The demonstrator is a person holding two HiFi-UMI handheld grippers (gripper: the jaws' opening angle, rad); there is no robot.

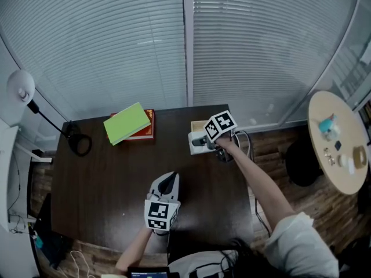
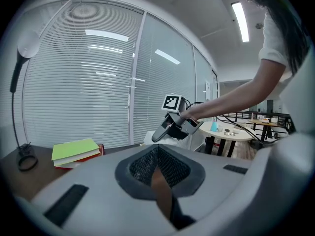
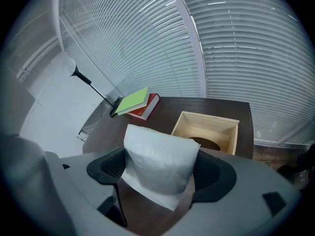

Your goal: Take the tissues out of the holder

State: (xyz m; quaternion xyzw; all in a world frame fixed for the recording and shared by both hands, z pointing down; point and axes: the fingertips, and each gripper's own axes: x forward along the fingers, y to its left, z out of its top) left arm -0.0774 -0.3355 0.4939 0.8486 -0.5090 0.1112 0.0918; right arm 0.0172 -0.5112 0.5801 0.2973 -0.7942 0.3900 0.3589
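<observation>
head view: steep look down onto desk by window blinds.
table [image 1: 104, 190]: dark wood, rectangular.
books [image 1: 128, 124]: green on red, stacked at far-left part of table.
lamp [image 1: 21, 87]: white head out past table's left edge; base at far-left corner.
holder [image 1: 199, 125]: pale wooden box, far-right part of table.
R gripper [image 1: 200, 141]: just on near side of holder, marker cube on top, held from lower right.
L gripper [image 1: 168, 179]: over near-centre of table, well apart from holder, pointing toward far edge.
side table [image 1: 342, 155]: round, pale, right of desk, small items on top.
left gripper view: looks along L jaws across table.
L jaws: closed tip to tip, nothing between; thin wedge of table visible behind tips.
ahead: R gripper [image 2: 162, 131] right of centre w/ cube above; books [image 2: 76, 151] low at left; lamp [image 2: 28, 43] at far left.
right gripper view: looks down over R jaws to table.
R jaws: gripping tissue pack [image 3: 156, 154], one pad per side.
tissue pack: white, soft, pillow-shaped, fully out of holder, on its near side.
holder interior [image 3: 206, 128]: open top, bare wood walls, dark oval on floor.
background: books and lamp base beyond, at left.
</observation>
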